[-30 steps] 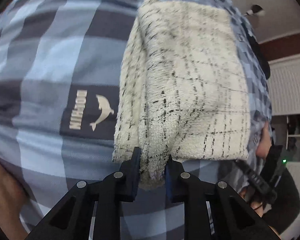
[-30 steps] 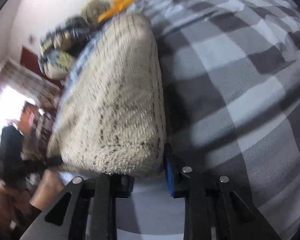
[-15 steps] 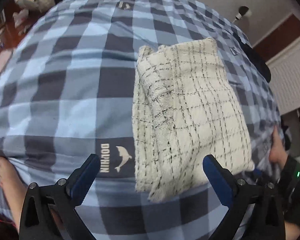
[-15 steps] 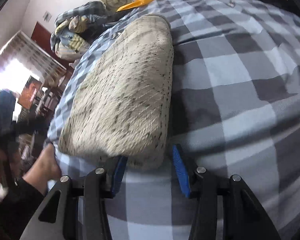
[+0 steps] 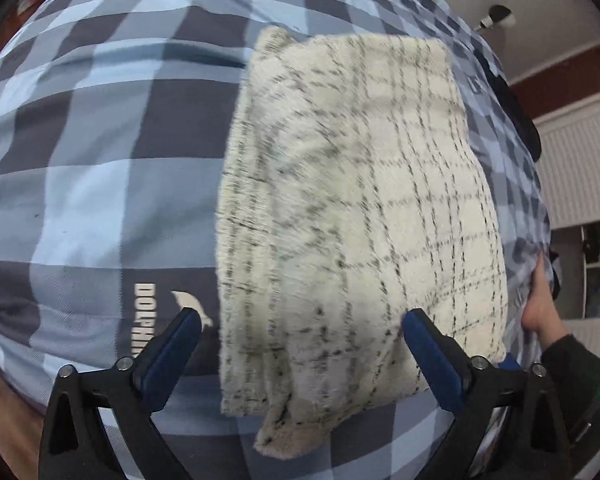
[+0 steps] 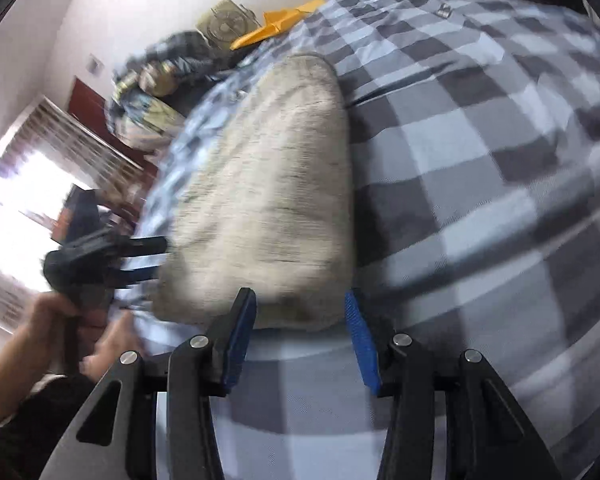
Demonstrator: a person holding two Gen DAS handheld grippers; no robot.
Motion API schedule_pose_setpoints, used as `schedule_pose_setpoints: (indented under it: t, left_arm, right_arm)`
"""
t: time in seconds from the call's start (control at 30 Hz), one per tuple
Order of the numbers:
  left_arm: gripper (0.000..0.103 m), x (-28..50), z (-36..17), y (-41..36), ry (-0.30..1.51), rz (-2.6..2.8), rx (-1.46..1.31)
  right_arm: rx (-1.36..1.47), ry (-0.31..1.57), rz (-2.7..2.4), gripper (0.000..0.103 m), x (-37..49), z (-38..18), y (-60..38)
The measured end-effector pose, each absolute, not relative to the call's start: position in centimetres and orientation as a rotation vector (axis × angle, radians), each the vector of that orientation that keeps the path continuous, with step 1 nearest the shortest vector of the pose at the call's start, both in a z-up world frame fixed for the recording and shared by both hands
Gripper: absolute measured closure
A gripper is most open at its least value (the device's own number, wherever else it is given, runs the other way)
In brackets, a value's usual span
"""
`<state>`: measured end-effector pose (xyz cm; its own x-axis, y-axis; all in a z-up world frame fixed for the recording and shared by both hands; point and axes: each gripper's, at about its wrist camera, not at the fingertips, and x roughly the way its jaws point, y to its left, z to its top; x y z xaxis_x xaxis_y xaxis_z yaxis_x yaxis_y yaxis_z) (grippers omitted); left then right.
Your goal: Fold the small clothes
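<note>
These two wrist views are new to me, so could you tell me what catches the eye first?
A folded cream fleece garment with thin black grid lines lies mid-frame on a blue and grey checked bedsheet. The left gripper and right gripper both stand open at its near edge. A white dolphin logo sits just left of the garment.

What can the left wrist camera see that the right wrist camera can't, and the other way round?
Only the left view shows the dolphin logo on the checked bedsheet and the garment's black grid lines. Only the right view shows the yellow sheet, a bundle of clothes and a bright window. Both show the folded cream garment lying on the bedsheet, with an open gripper before it.
</note>
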<state>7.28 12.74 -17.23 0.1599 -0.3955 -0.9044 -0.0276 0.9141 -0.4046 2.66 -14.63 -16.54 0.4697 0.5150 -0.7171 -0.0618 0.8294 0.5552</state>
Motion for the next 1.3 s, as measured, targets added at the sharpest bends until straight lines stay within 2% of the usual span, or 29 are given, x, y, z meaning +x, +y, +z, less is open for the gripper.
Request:
schedule_pose_setpoints:
  t: [0.07, 0.13, 0.17, 0.23, 0.27, 0.3, 0.37, 0.63, 0.73, 0.83, 0.93, 1.07, 1.13, 1.2, 1.27, 1.3]
  left_arm:
    - [0.049, 7.4, -17.4, 12.2, 1.402, -0.287, -0.347]
    - [0.056, 7.4, -17.1, 11.8, 1.395, -0.313, -0.330]
    - [0.064, 7.3, -16.8, 11.7, 1.382, -0.332, -0.341]
    - [0.065, 7.4, -16.6, 12.1, 1.396, -0.342, -0.390]
    - [0.069, 7.5, -16.4, 12.3, 1.390, -0.345, -0.397]
    - [0.084, 7.5, -16.3, 12.3, 1.388, -0.344, -0.385]
    - [0.089, 7.5, -15.9, 12.5, 1.383, -0.343, -0.358]
    - [0.097, 7.5, -13.3, 16.4, 1.336, -0.277, -0.414]
    - [0.100, 7.6, -14.4, 18.6, 1.372, -0.191, -0.418]
    - [0.100, 7.2, -15.6, 20.0, 1.392, -0.113, -0.410]
    - [0.099, 7.1, -14.6, 21.1, 1.328, -0.113, -0.476]
    - [0.099, 7.3, -12.6, 19.9, 1.254, -0.101, -0.357]
    - [0.098, 7.6, -12.2, 18.5, 1.240, -0.155, -0.328]
    - [0.098, 7.7, -12.2, 17.5, 1.239, -0.202, -0.315]
    - [0.098, 8.0, -12.0, 16.4, 1.240, -0.241, -0.306]
    - [0.097, 8.1, -11.9, 16.2, 1.239, -0.254, -0.306]
  right_arm:
    - [0.498, 1.021, 0.358, 0.061, 2.4, -16.6, -14.3]
    - [0.481, 1.006, 0.354, 0.061, 2.7, -16.2, -14.0]
    - [0.479, 0.997, 0.346, 0.061, 2.9, -16.0, -13.9]
    - [0.505, 0.966, 0.336, 0.061, 3.2, -15.2, -14.4]
    - [0.524, 0.948, 0.330, 0.061, 3.4, -14.9, -14.7]
    - [0.540, 0.933, 0.328, 0.061, 3.7, -14.5, -15.0]
    - [0.534, 0.932, 0.325, 0.061, 4.3, -14.3, -15.0]
    - [0.428, 1.020, 0.312, 0.061, 7.6, -14.3, -13.7]
    - [0.431, 1.069, 0.304, 0.061, 9.0, -14.3, -13.8]
    - [0.453, 1.117, 0.316, 0.061, 10.8, -14.2, -13.9]
    - [0.443, 1.162, 0.335, 0.061, 12.6, -14.1, -13.8]
    - [0.440, 1.209, 0.380, 0.061, 14.7, -13.9, -13.9]
    - [0.484, 1.238, 0.424, 0.055, 15.8, -14.3, -14.2]
    - [0.573, 1.297, 0.440, 0.029, 17.0, -15.4, -14.9]
    - [0.667, 1.361, 0.446, 0.020, 18.1, -16.5, -15.5]
    - [0.721, 1.403, 0.448, 0.020, 18.8, -17.3, -16.0]
